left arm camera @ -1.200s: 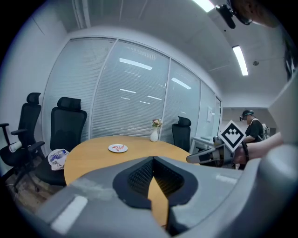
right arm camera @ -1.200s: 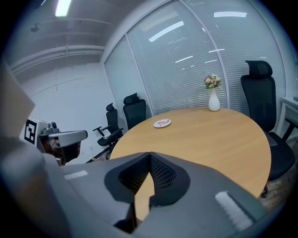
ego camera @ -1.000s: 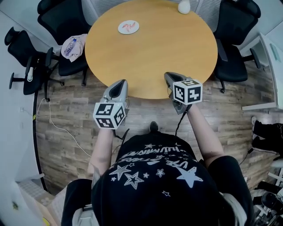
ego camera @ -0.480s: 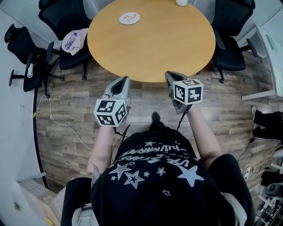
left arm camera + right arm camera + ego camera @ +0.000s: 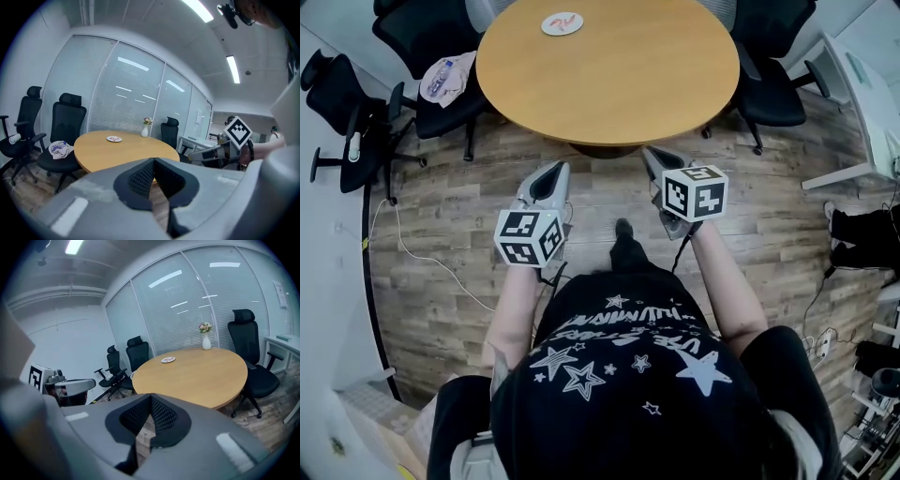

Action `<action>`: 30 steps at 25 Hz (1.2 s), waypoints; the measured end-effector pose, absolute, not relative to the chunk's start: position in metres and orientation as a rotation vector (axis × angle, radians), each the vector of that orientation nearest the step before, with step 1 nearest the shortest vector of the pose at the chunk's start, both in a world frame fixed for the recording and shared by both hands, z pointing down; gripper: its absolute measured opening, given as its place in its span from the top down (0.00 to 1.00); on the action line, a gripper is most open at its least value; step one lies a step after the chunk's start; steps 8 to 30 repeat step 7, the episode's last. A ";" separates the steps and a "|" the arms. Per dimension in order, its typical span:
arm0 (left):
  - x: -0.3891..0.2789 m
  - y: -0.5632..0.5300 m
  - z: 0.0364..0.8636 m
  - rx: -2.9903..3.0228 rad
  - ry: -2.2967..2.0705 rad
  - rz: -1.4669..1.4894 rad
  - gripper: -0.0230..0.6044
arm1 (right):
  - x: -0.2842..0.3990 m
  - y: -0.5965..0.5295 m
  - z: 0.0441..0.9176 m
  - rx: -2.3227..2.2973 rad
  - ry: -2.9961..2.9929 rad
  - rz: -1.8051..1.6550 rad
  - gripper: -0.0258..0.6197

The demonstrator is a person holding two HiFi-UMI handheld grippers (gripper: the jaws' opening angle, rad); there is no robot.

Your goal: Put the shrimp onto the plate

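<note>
A small white plate (image 5: 562,23) with pink-red shrimp pieces on it sits at the far left of the round wooden table (image 5: 609,84). It also shows as a small plate (image 5: 114,138) in the left gripper view and a small plate (image 5: 168,360) in the right gripper view. My left gripper (image 5: 555,170) and right gripper (image 5: 650,153) hang side by side over the wood floor, short of the table's near edge. Both are shut with nothing between their pads (image 5: 143,177) (image 5: 161,414). Each gripper points toward the table (image 5: 117,152) (image 5: 197,373).
Black office chairs (image 5: 769,75) ring the table; one chair on the left holds a light bundle (image 5: 445,77). A white vase with flowers (image 5: 206,341) stands at the table's far edge. A cable (image 5: 422,258) lies on the floor at left, a white desk (image 5: 862,103) stands at right.
The table has slid toward the top of the head view. Both grippers, earlier over the table's near edge, are now over the floor. Both stay shut.
</note>
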State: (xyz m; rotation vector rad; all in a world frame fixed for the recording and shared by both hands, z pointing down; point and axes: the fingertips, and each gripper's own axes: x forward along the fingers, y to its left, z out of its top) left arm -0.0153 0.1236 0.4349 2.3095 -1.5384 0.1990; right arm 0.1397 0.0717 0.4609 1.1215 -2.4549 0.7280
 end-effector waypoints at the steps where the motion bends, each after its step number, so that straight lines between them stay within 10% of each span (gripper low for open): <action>1: -0.015 0.130 0.436 2.311 -1.535 0.198 0.96 | 0.141 0.079 0.461 1.124 -2.454 0.725 0.96; 30: -0.005 0.163 0.440 2.320 -1.521 0.208 0.96 | 0.152 0.111 0.460 1.137 -2.457 0.711 0.96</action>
